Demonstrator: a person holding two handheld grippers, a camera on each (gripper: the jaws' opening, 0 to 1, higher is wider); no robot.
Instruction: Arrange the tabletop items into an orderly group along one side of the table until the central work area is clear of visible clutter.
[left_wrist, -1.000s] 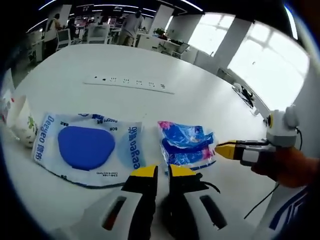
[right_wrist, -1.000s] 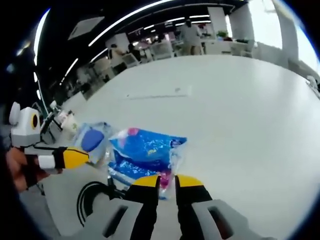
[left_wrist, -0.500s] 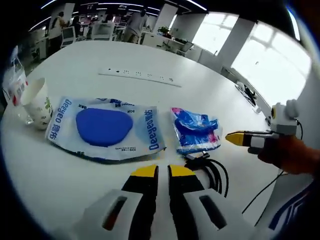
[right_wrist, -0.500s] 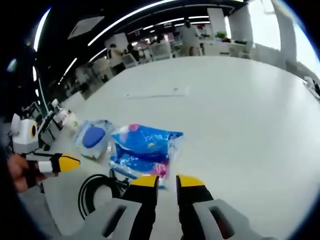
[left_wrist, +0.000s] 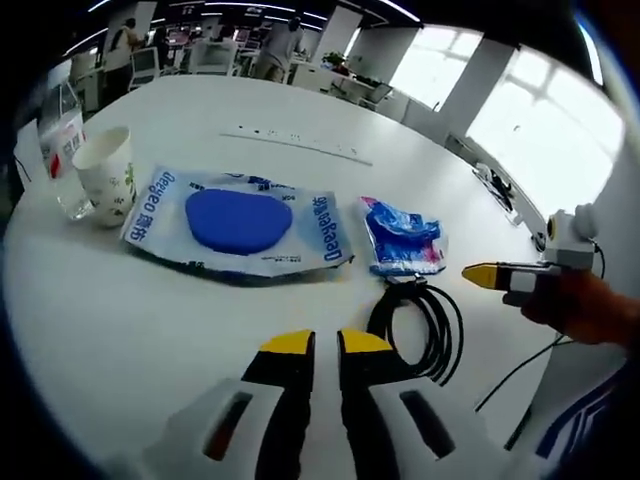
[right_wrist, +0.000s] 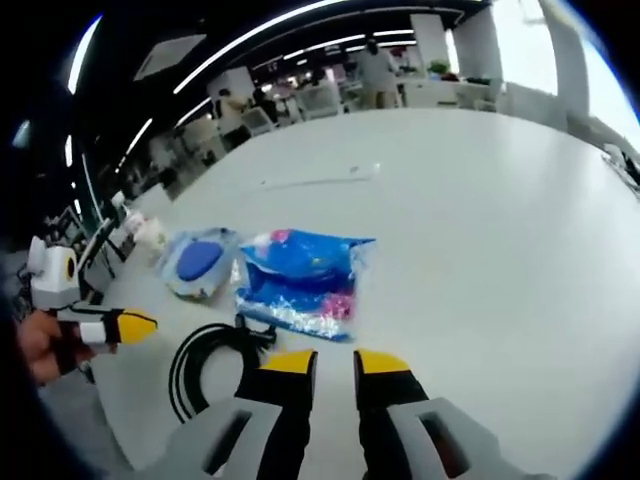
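Note:
A large white and blue packet (left_wrist: 235, 222) lies flat on the white table (left_wrist: 120, 320), with a small blue packet (left_wrist: 403, 235) to its right. A black cable coil (left_wrist: 420, 330) lies just in front of the small packet. A paper cup (left_wrist: 105, 175) stands left of the large packet. My left gripper (left_wrist: 313, 345) hovers over bare table with its jaws together and empty. My right gripper (left_wrist: 485, 273) hangs right of the coil, held by a hand. In the right gripper view, my right gripper (right_wrist: 323, 362) sits short of the small packet (right_wrist: 300, 280), beside the coil (right_wrist: 215, 360), jaws close together with nothing between them.
A clear bottle (left_wrist: 62, 150) stands behind the cup at the table's left edge. A flat white power strip (left_wrist: 295, 143) lies further back. A thin cable (left_wrist: 515, 365) trails off the table's right edge. People and office desks are far behind the table.
Both grippers have drawn back from the packets, bringing the cable coil into view. The right gripper, which pinched the small blue packet's edge, now stands apart from it.

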